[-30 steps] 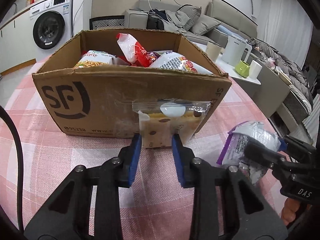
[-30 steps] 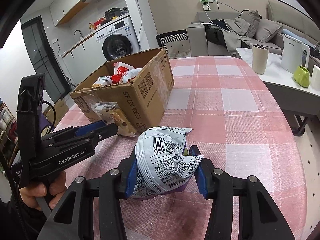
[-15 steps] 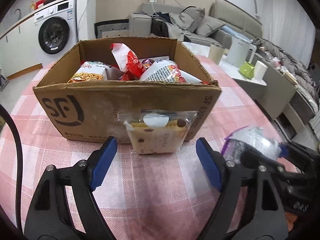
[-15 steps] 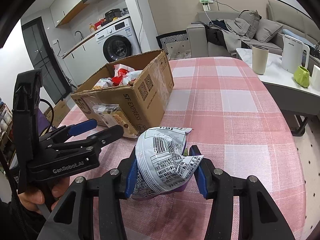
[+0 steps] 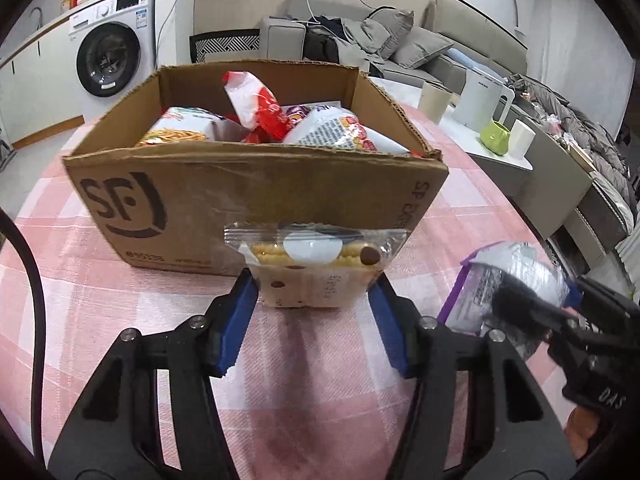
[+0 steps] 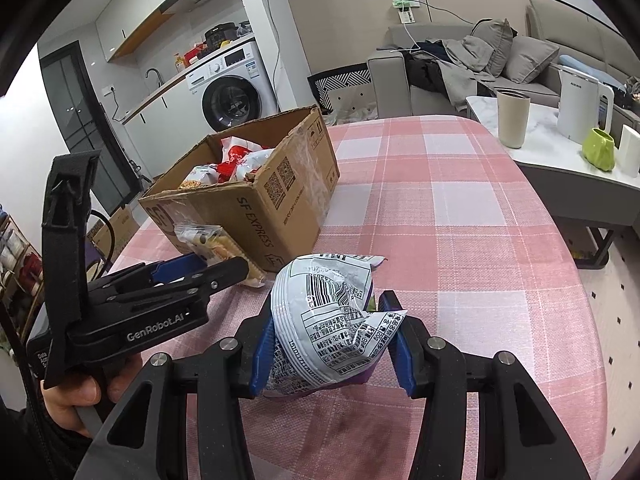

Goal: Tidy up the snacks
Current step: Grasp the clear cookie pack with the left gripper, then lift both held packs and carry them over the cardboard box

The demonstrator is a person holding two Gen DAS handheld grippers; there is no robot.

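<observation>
An open cardboard box (image 5: 256,196) marked SF stands on the pink checked table and holds several snack bags (image 5: 260,112). A clear biscuit packet (image 5: 316,268) leans against the box's front wall. My left gripper (image 5: 314,320) has its blue pads on both sides of the packet, closed on it. My right gripper (image 6: 332,336) is shut on a white and purple crinkled snack bag (image 6: 332,320), held just above the table, right of the left gripper. The bag also shows in the left wrist view (image 5: 516,280). The box (image 6: 256,200) and the packet (image 6: 208,240) show in the right wrist view.
The pink checked tablecloth (image 6: 440,220) stretches to the right of the box. A side table at the right carries a beige cup (image 6: 513,124), a white kettle (image 6: 580,108) and a green cup (image 6: 598,154). A sofa and a washing machine stand behind.
My left gripper let go of the biscuit packet and opened wide, then came forward and closed on it across its wider side. The right gripper has held its bag still.
</observation>
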